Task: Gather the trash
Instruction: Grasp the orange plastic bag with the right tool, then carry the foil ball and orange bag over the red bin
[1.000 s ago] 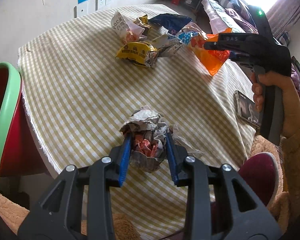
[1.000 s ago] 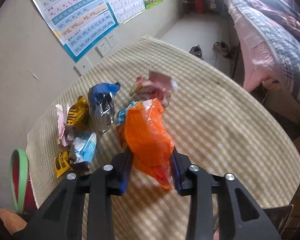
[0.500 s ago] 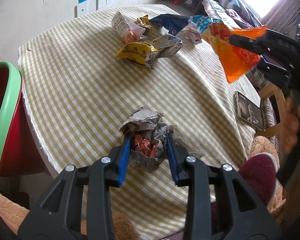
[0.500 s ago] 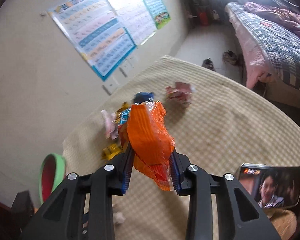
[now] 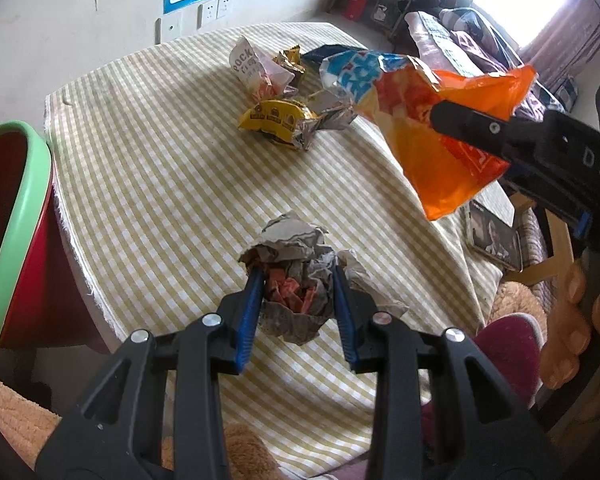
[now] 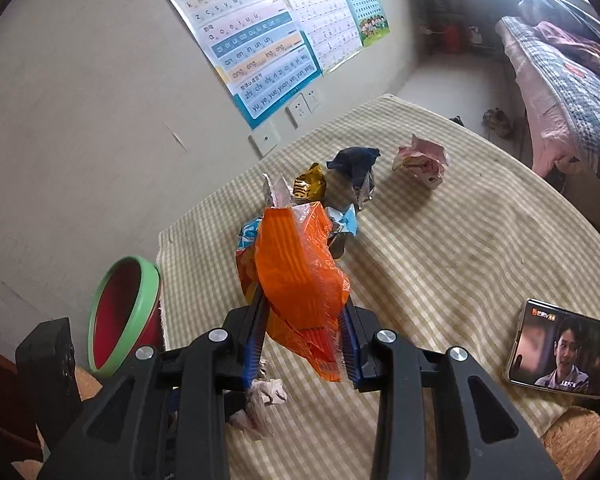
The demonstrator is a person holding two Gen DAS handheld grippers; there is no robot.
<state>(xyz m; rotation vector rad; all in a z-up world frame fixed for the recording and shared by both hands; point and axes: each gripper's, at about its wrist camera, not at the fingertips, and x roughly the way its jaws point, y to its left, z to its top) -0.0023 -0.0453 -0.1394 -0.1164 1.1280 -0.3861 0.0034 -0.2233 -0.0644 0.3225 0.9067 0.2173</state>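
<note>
The right gripper (image 6: 303,334) holds the orange wrapper (image 6: 298,276) above the worktop (image 6: 440,248); the left gripper (image 5: 296,300) clamps crumpled paper (image 5: 294,276); carry both over the red bin (image 6: 122,312) before loosening

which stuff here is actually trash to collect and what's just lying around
Job:
orange bag, in right gripper
crumpled paper wad, in left gripper
yellow wrapper
dark blue wrapper
pink wrapper
red bin

Lying about:
phone
wall posters
</note>
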